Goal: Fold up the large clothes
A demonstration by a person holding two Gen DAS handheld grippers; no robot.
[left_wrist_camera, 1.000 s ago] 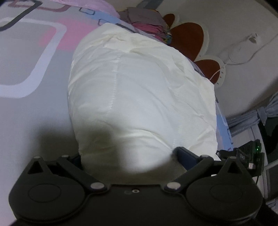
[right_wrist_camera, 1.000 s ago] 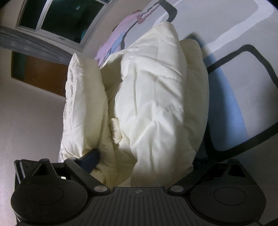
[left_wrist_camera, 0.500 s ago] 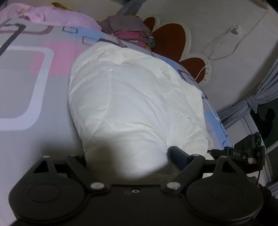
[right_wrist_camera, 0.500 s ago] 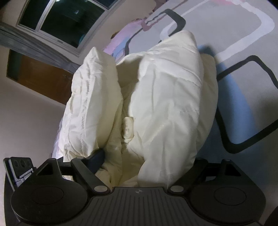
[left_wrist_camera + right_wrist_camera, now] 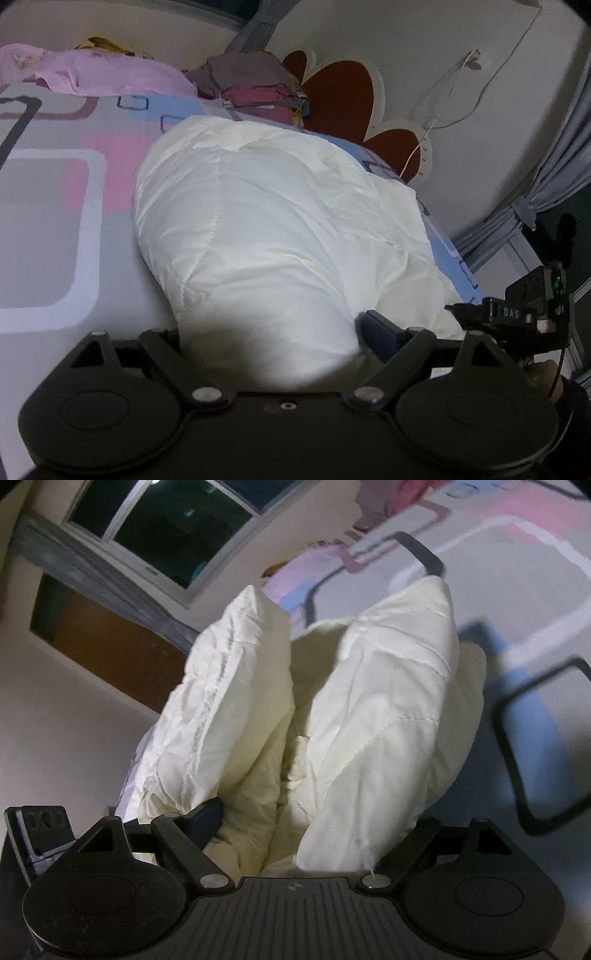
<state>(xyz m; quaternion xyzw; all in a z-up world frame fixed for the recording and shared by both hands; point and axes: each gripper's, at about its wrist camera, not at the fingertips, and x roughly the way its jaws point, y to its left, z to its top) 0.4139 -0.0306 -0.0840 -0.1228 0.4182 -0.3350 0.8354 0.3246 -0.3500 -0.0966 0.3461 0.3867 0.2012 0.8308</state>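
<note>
Nearest to hand, the left gripper [image 5: 267,334] has its jaws set wide around a thick end of the white padded garment [image 5: 280,236], the quilted fabric filling the whole gap and pressed against both fingers, so it reads as a firm hold on a bulky fold and not as an idle spread. The right gripper [image 5: 314,830] stands likewise wide, clamped on the bunched cream layers of the same white padded garment [image 5: 376,716], with two puffed lobes rising out of the jaws and a small fabric tab lying in the valley between them. The garment rests lengthwise on the patterned bedsheet [image 5: 48,229], its far end reaching toward a stack of folded clothes [image 5: 255,92] and a pink blanket [image 5: 110,72] by the headboard. In the right wrist view a dark window [image 5: 166,528] sits beyond the bed. Judged from this, the step in hand is carrying the gripped end over to fold the bulk in half. To do it well, both hands should rise together and level, keeping the held edge taut and square between them, then lay it down aligned with the far end. The padding is slippery and springy; an uneven lift would likely let layers slide out or leave the fold skewed.
</note>
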